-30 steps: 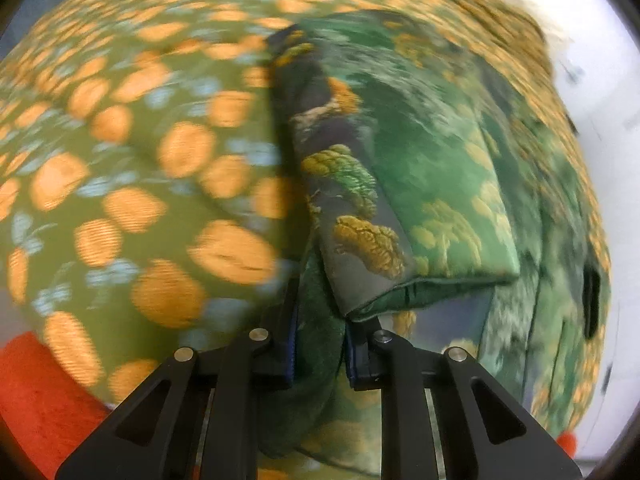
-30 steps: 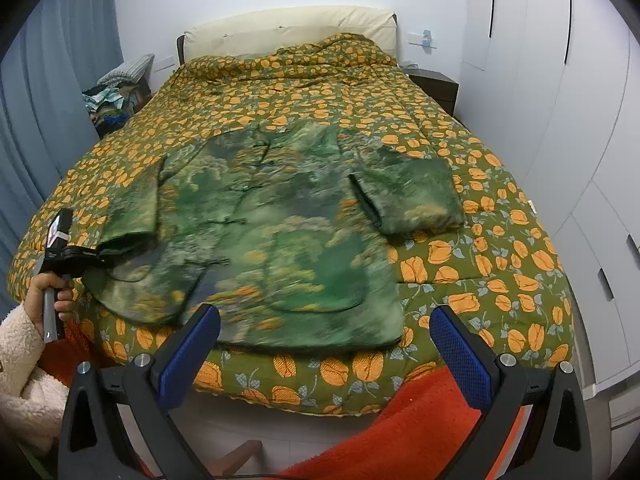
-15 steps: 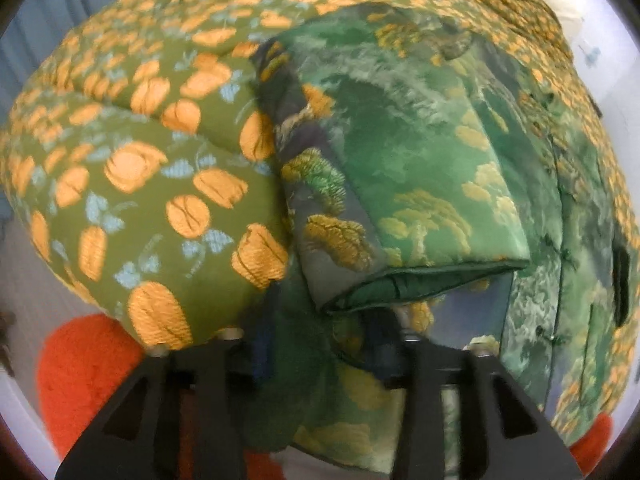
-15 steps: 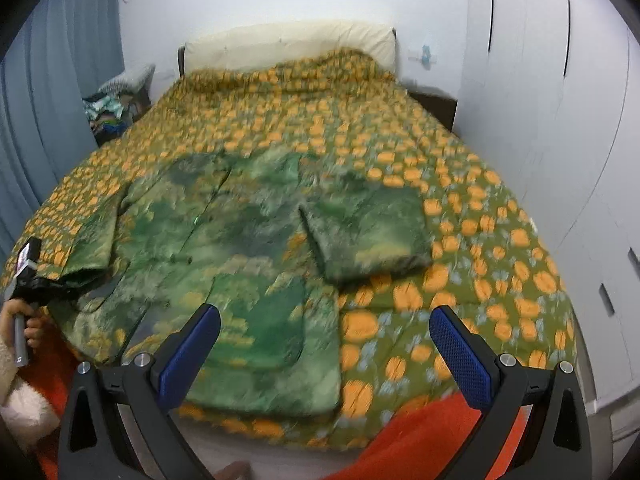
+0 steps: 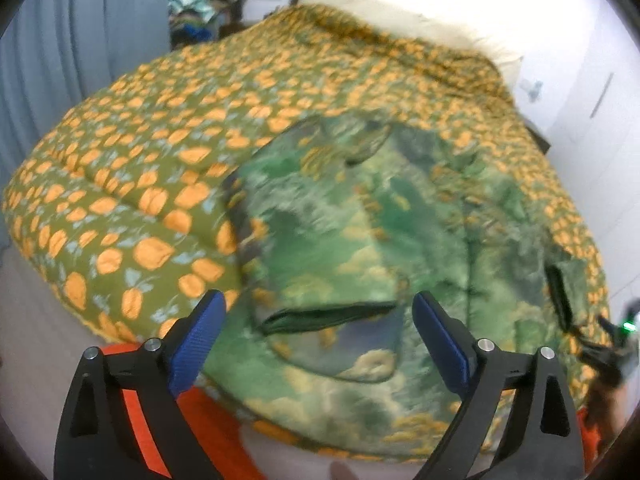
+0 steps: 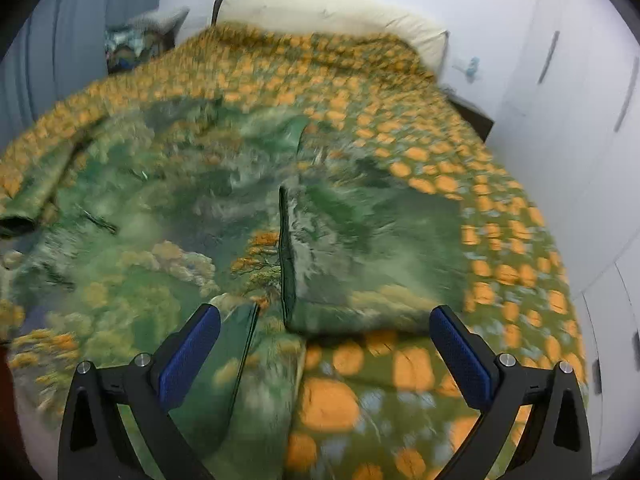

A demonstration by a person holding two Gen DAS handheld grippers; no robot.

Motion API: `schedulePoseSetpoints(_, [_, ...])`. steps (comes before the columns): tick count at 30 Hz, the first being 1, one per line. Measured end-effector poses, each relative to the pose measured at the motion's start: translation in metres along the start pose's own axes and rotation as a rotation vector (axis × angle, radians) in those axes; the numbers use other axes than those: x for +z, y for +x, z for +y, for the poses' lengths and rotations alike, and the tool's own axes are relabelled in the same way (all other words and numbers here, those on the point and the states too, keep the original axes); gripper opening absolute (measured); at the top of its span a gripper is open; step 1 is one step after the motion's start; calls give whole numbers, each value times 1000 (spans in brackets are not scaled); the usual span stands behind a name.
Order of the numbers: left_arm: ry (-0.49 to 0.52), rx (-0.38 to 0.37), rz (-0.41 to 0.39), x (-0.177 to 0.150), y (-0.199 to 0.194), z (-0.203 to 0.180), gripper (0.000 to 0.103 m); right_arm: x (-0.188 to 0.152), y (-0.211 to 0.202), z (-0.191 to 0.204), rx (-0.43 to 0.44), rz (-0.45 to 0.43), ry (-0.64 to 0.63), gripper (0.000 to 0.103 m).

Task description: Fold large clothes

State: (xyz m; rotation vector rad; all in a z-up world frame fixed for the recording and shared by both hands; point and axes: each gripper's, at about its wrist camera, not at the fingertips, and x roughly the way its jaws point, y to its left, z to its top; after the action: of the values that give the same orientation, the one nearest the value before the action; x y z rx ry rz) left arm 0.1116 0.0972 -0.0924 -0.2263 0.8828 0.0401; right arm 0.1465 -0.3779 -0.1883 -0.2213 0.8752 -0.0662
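Two folded sleeves (image 6: 372, 256) on jacket (image 5: 400, 232)

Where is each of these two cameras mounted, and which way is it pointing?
Left wrist view: sits on the left tongs, looking down over the green jacket and its folded sleeve; the tongs have just been opening, nothing between them.
Right wrist view: sits on the right tongs, open, facing the jacket's other folded sleeve.
Both share the jacket, the orange-patterned quilt and the pillow.
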Motion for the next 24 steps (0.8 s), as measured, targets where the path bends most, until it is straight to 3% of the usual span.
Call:
schedulePoseSetpoints(2, [21,-4,-7,-4,-3,-7,95,1,31,9,-47,49,-56,101])
schedulePoseSetpoints(4, [33,-8,12,-8,0,-11,95,-1,54,8,-78,105,-77,91])
schedulePoseSetpoints(6, [29,-19,30,-12,0,-11,95,-2,57,-12,17,130,13,50])
schedulePoseSetpoints(8, [19,-30,36,-15,2,-11,95,-4,43,-35,41,112,120,25])
schedulePoseSetpoints(11, [17,-30,41,-18,3,-13,95,-2,10,-78,33,46,231,18])
schedulePoseSetpoints(17, [69,-51,21,-13,-2,-36,95,-5,-44,-191,-40,-44,464,18])
schedulePoseSetpoints(20, [106,-49,7,-11,-6,-46,95,-16,-49,-244,-121,-44,563,18])
schedulePoseSetpoints(24, [130,-26,20,-11,-2,-51,95,-54,-37,-304,-214,41,680,21])
